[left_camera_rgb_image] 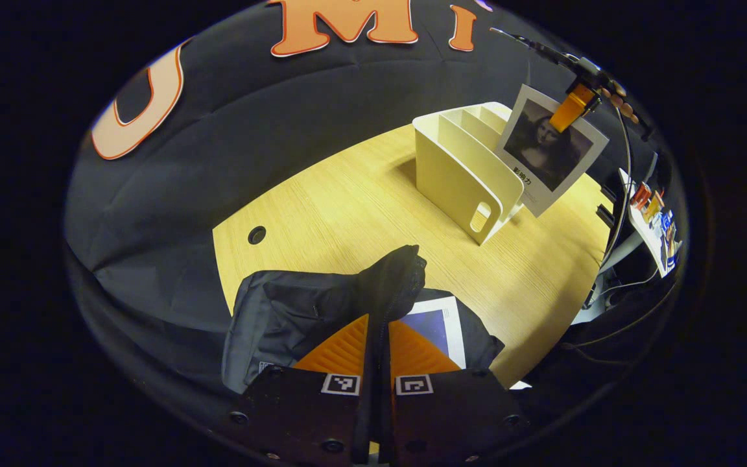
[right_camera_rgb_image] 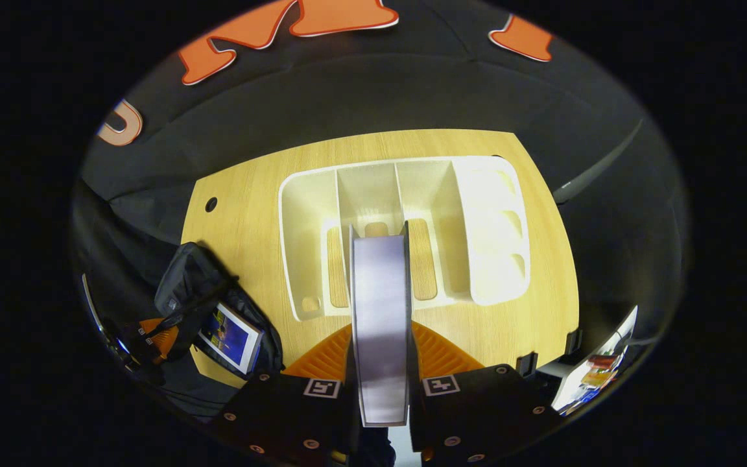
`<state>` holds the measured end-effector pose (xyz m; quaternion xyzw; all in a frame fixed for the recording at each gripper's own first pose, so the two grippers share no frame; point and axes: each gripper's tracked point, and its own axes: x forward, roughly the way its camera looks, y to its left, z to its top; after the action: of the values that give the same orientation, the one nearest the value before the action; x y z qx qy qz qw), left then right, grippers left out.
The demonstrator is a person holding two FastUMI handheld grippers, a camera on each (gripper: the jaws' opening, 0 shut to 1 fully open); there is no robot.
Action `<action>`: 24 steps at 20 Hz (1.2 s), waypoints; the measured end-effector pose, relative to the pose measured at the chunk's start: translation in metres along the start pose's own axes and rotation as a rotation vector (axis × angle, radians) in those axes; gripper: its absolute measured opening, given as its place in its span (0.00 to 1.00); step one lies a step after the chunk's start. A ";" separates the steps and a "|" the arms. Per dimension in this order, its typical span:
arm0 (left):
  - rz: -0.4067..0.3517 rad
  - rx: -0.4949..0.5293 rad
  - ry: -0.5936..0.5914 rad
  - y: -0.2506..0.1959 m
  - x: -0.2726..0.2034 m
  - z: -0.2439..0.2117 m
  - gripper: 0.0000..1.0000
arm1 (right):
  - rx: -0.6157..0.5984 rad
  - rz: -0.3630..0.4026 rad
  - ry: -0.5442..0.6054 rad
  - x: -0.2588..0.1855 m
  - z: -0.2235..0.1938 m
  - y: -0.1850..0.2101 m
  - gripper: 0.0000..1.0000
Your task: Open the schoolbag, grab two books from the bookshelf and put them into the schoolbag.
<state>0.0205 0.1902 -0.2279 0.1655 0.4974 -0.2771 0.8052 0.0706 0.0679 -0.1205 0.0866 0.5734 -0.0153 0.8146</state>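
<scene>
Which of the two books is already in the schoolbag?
The blue-covered book, lying in the open schoolbag; the portrait-cover book is still held up by the right claw.

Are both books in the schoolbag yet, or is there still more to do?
Not yet. The schoolbag is open, and one book with a blue cover already sits inside. The left gripper pinches the bag's flap, holding it open. The right gripper grips the second book above the white bookshelf, which looks empty. What's left: carry that book over and slide it into the bag.
</scene>
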 end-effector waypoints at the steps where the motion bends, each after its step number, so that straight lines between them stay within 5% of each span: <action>1: -0.007 0.008 -0.004 0.000 -0.001 -0.001 0.11 | 0.013 -0.001 -0.005 -0.005 -0.009 0.001 0.31; 14: -0.100 0.119 -0.052 0.003 -0.002 -0.004 0.06 | 0.214 0.039 -0.090 -0.048 -0.100 0.029 0.32; 24: -0.125 0.160 -0.079 0.010 -0.009 -0.004 0.06 | 0.350 0.273 -0.093 -0.035 -0.144 0.113 0.30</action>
<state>0.0208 0.2031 -0.2222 0.1868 0.4511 -0.3718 0.7895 -0.0612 0.1991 -0.1208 0.3025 0.5066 -0.0079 0.8073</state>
